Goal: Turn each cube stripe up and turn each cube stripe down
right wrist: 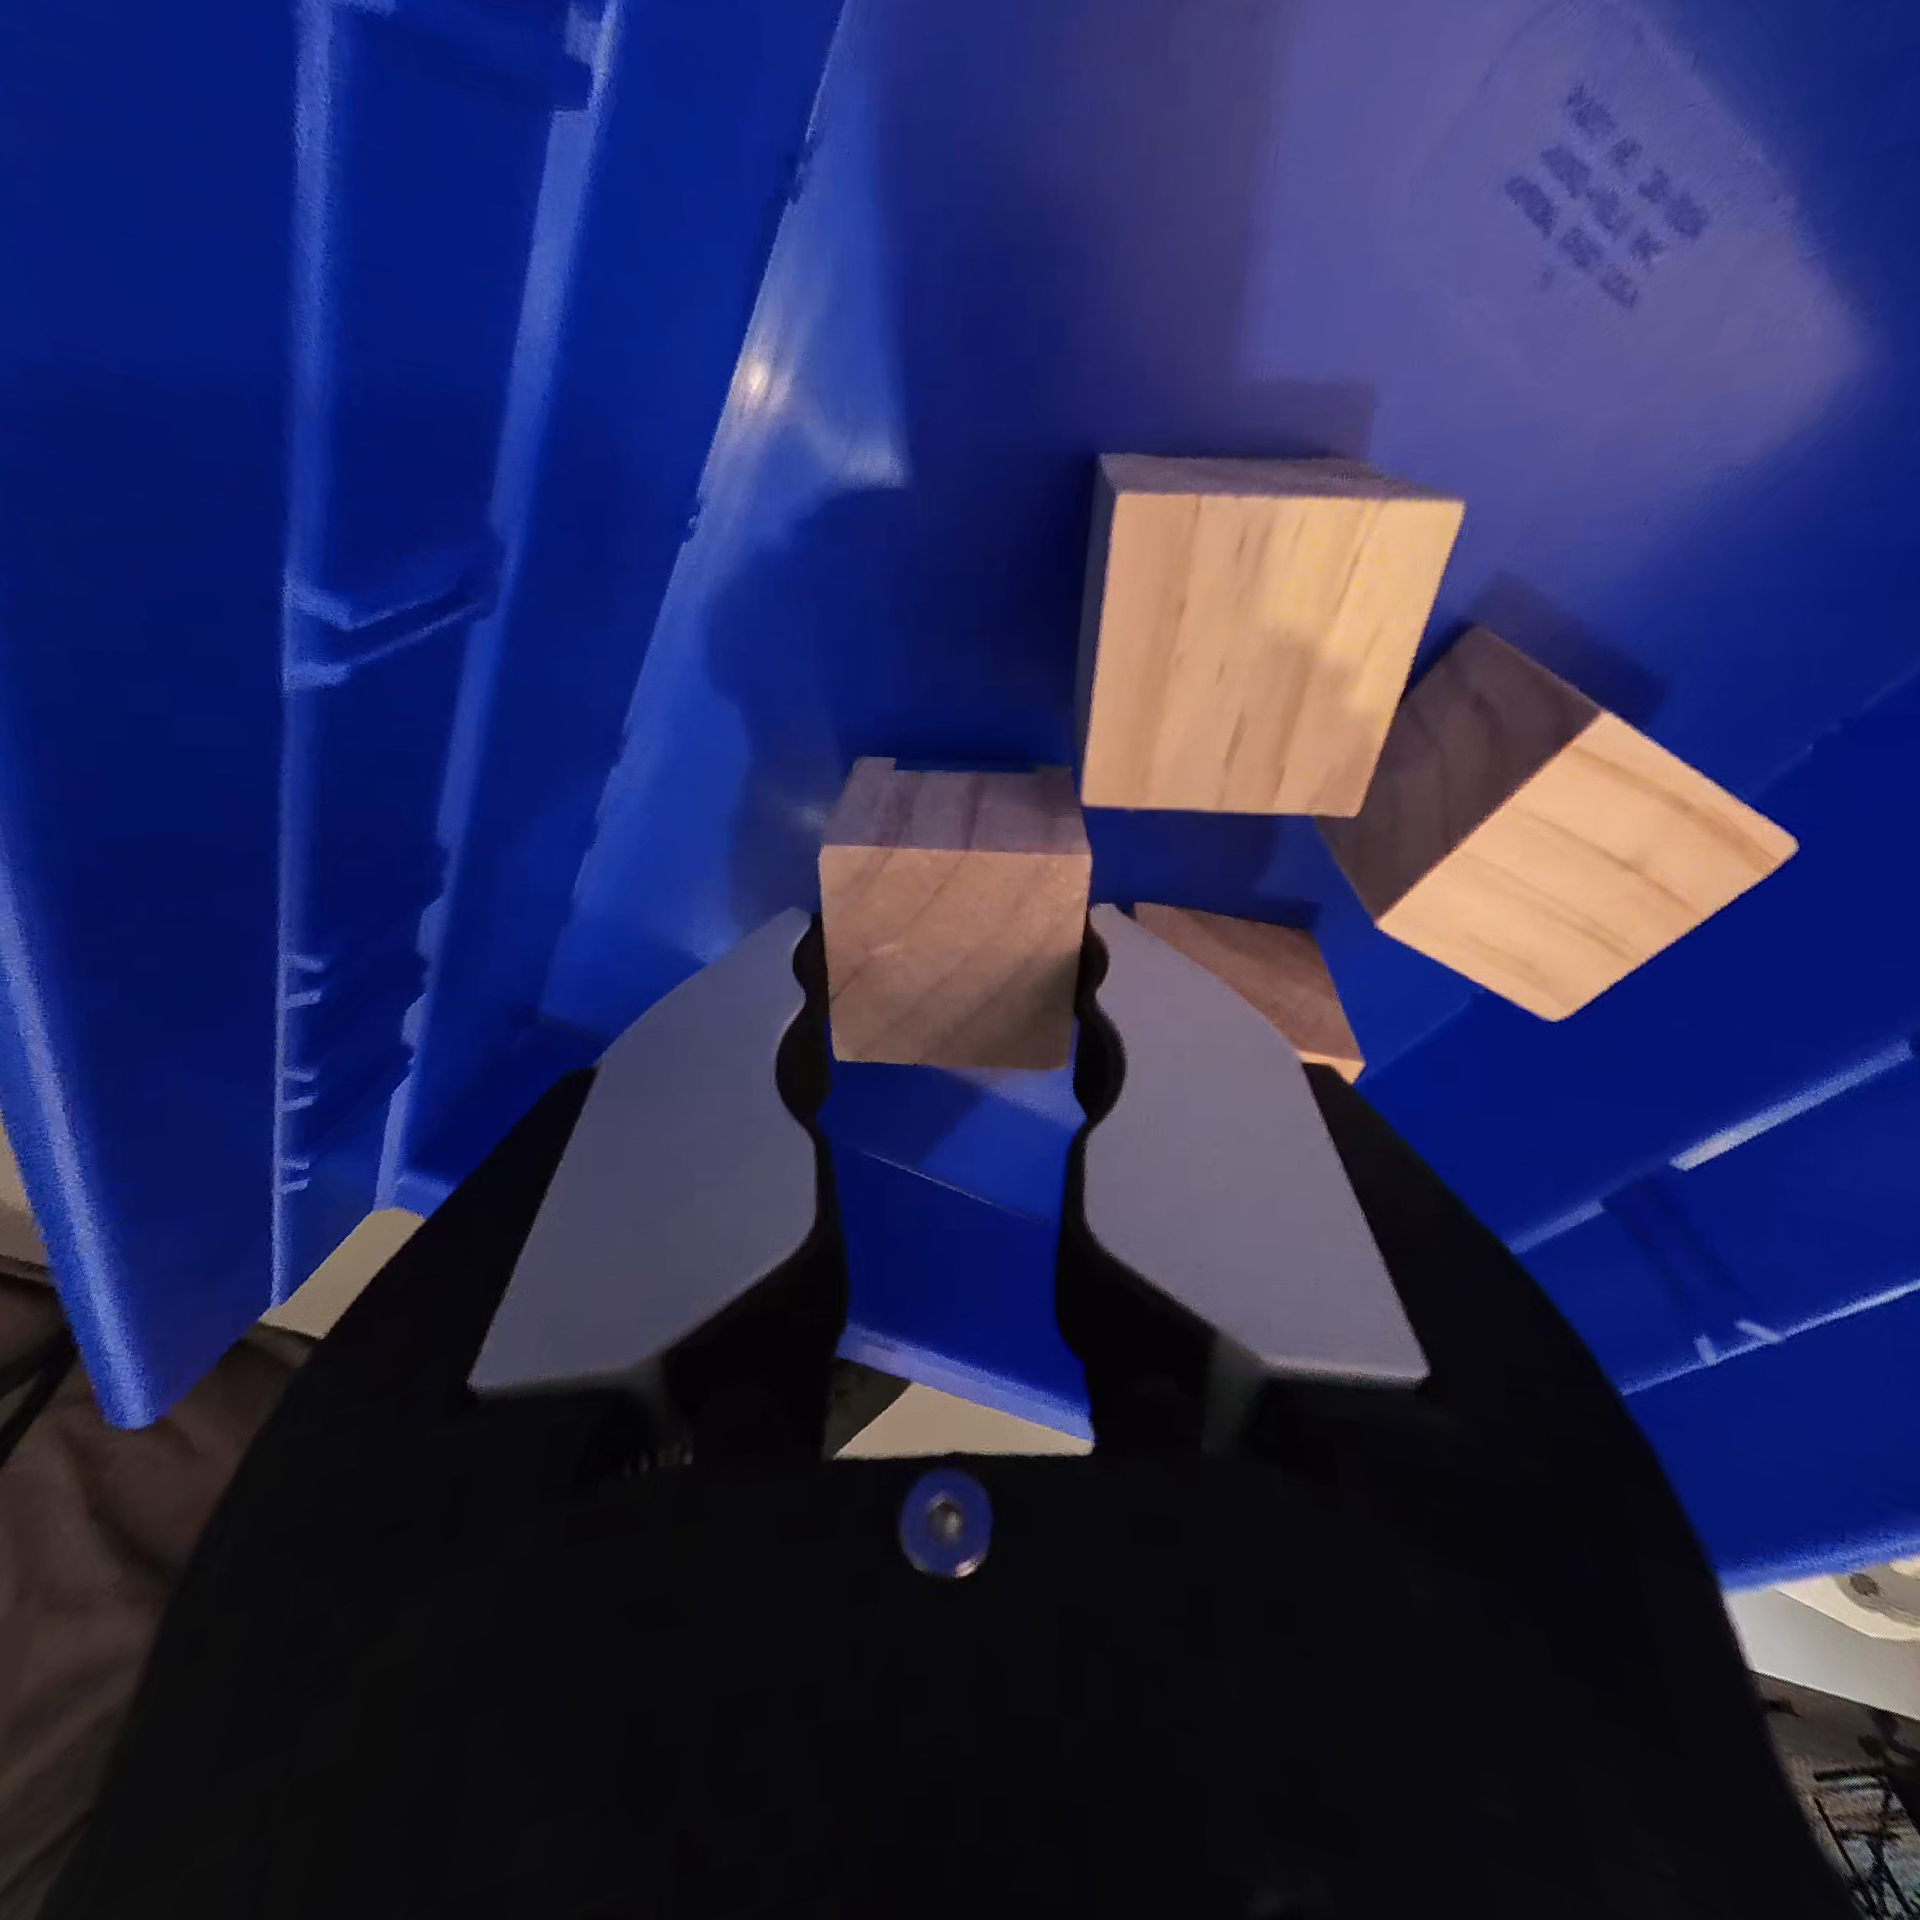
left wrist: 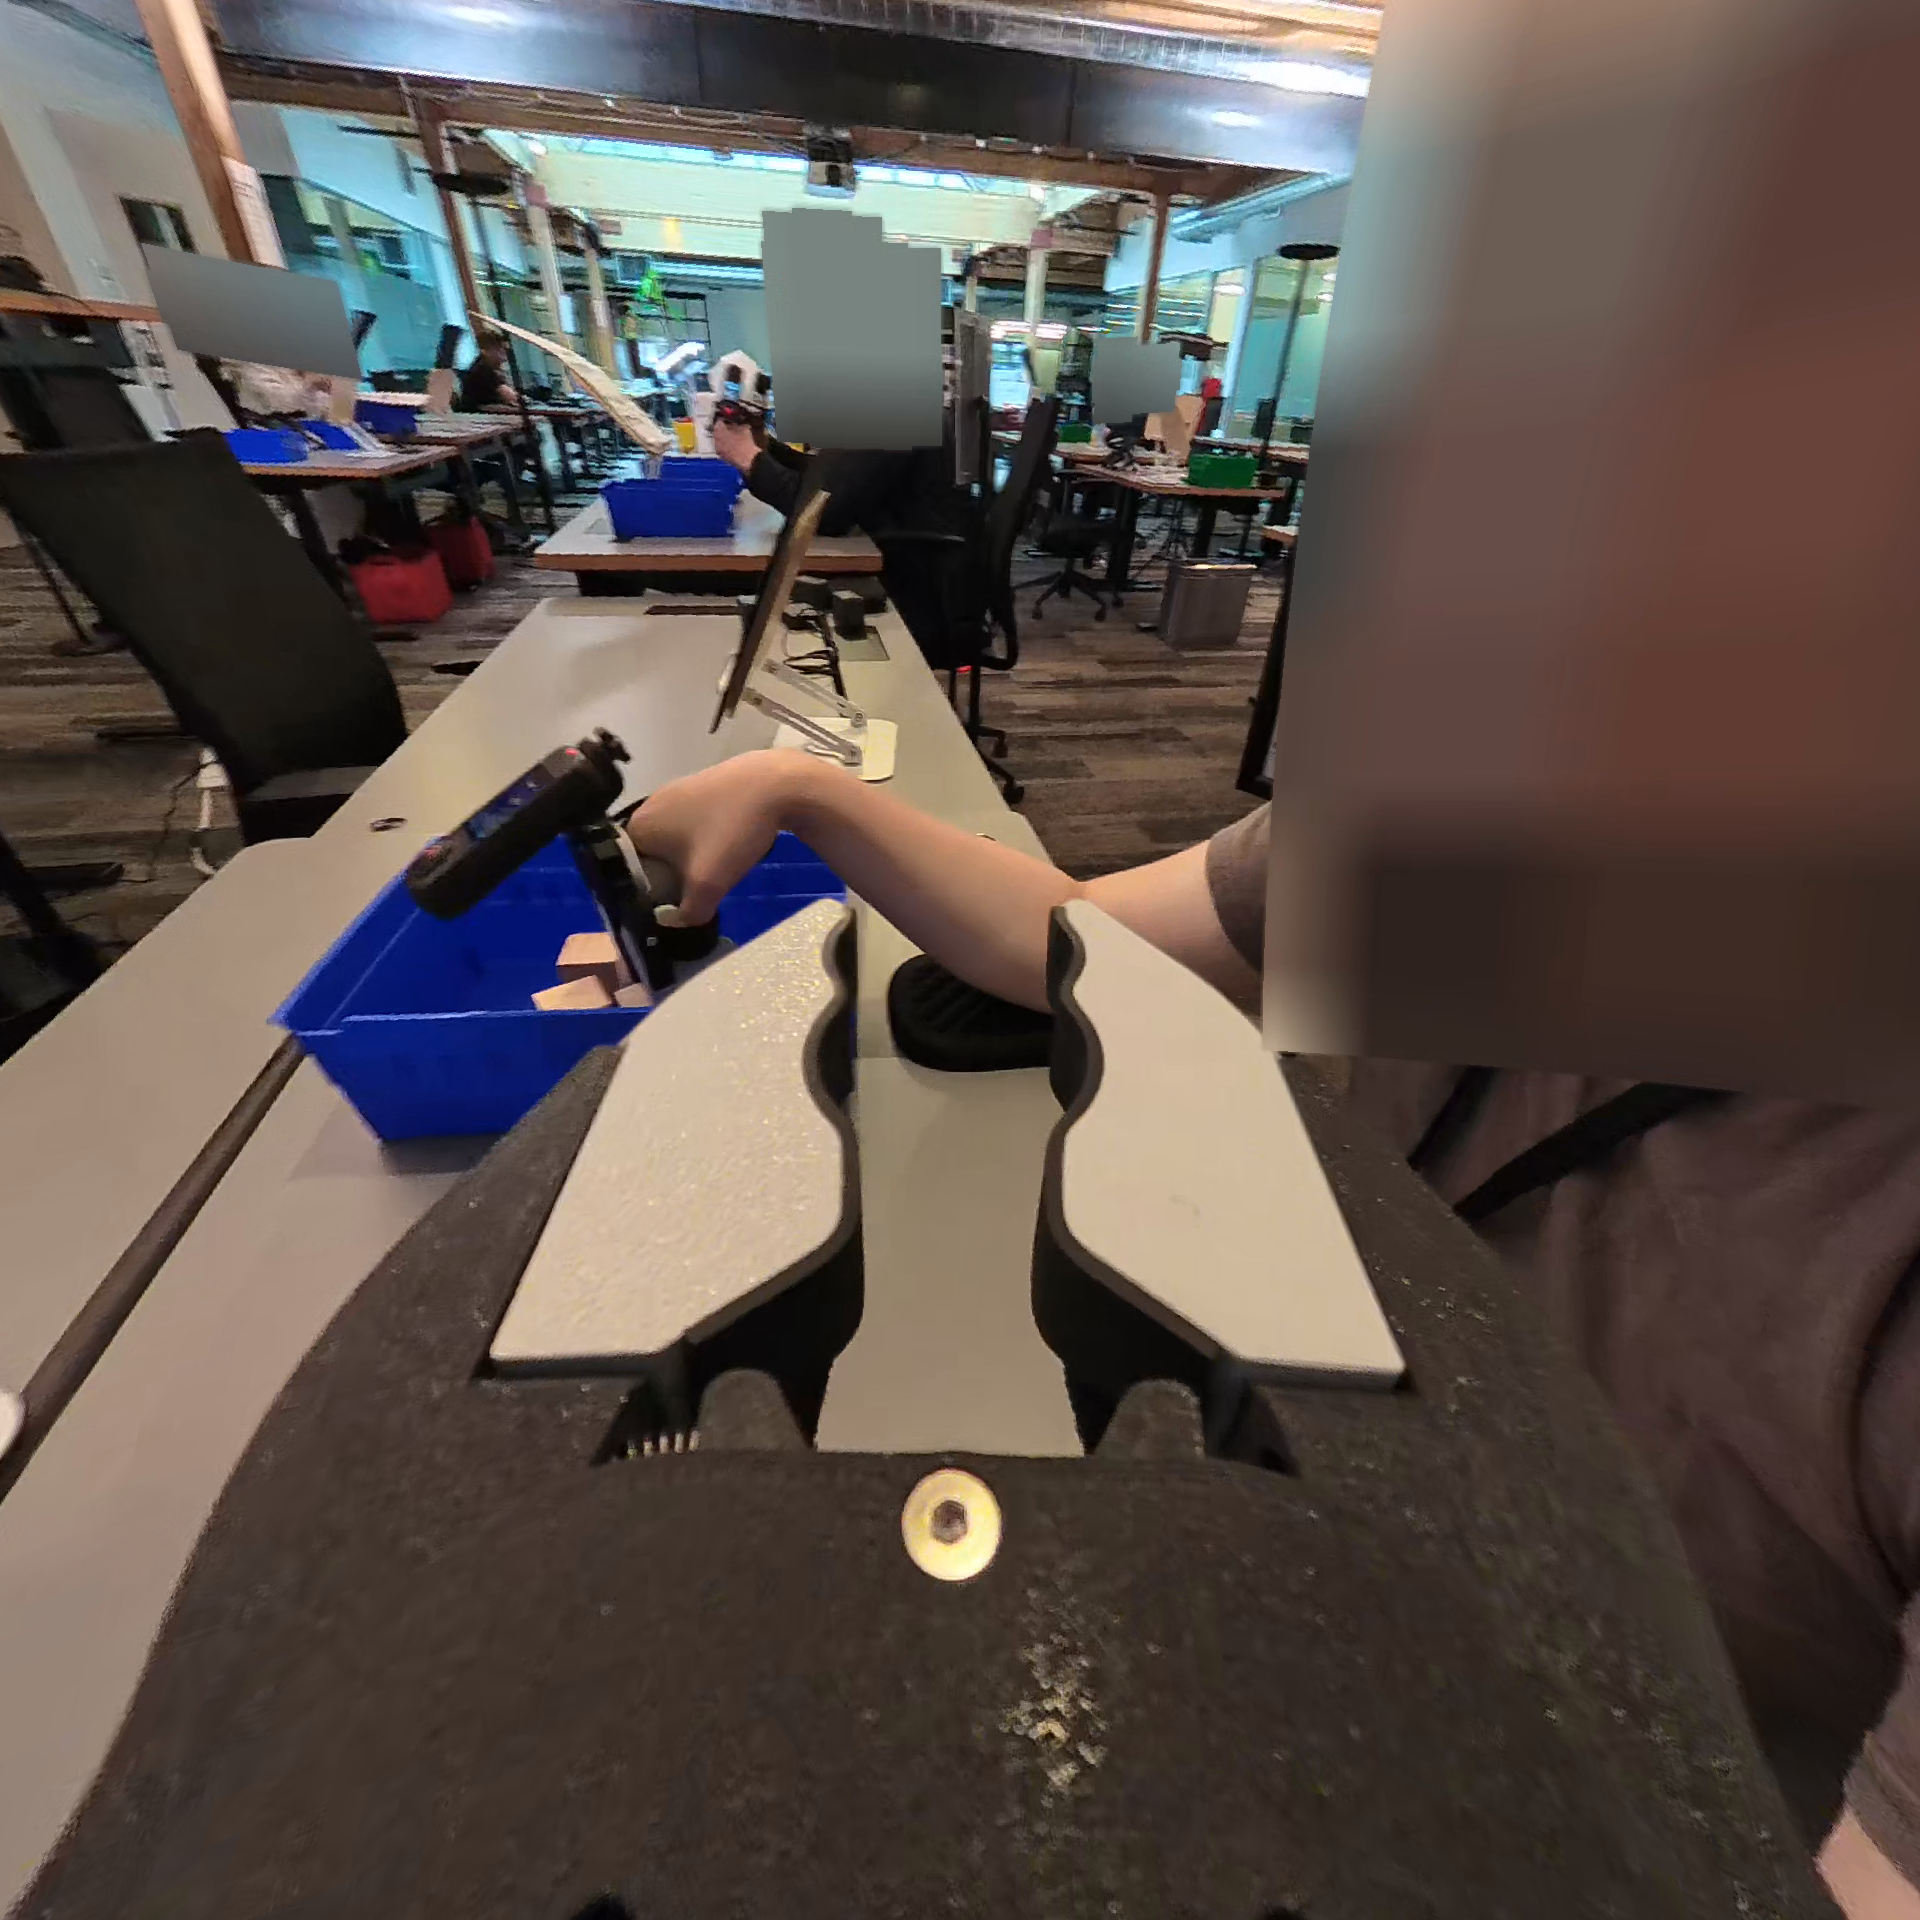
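A blue bin (left wrist: 447,1029) stands on the grey table (left wrist: 156,987) and holds several wooden cubes (left wrist: 587,971). My right gripper (right wrist: 951,925) is down inside the bin (right wrist: 623,416), shut on a wooden cube (right wrist: 951,935) with a finger against each side. A second light cube (right wrist: 1257,644) lies behind it. A third with one dark face (right wrist: 1558,831) lies tilted to the right. Another (right wrist: 1247,977) is partly hidden by the right finger. No stripe shows clearly. My left gripper (left wrist: 951,966) is open and empty above the table, right of the bin. It looks at the right gripper (left wrist: 623,894).
A person's forearm (left wrist: 935,883) reaches across to the bin over a black pad (left wrist: 966,1013). A tilted screen on a stand (left wrist: 769,613) sits farther along the table. A black chair (left wrist: 208,623) stands at the left. Other desks with blue bins (left wrist: 670,504) lie beyond.
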Demonstrator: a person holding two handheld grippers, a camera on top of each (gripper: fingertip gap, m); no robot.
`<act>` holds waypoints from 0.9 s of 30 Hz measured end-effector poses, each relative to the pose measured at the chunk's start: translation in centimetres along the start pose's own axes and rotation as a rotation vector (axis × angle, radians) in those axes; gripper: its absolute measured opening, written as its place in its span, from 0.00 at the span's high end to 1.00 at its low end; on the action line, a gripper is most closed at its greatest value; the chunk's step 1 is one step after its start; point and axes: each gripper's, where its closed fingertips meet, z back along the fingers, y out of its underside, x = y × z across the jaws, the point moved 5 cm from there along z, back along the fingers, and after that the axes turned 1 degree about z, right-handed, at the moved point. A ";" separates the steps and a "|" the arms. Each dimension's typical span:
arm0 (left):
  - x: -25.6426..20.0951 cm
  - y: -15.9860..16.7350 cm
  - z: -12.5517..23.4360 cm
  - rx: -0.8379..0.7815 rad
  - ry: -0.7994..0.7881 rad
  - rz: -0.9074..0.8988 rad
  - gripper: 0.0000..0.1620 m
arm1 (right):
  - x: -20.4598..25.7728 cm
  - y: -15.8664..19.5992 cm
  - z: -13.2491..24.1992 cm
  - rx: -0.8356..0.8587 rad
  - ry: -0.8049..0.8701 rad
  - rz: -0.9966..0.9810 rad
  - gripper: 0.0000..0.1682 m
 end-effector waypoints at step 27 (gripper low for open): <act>5.9 6.9 14.5 0.351 -0.981 0.205 0.77 | 2.2 1.6 14.6 -0.773 0.173 0.199 0.71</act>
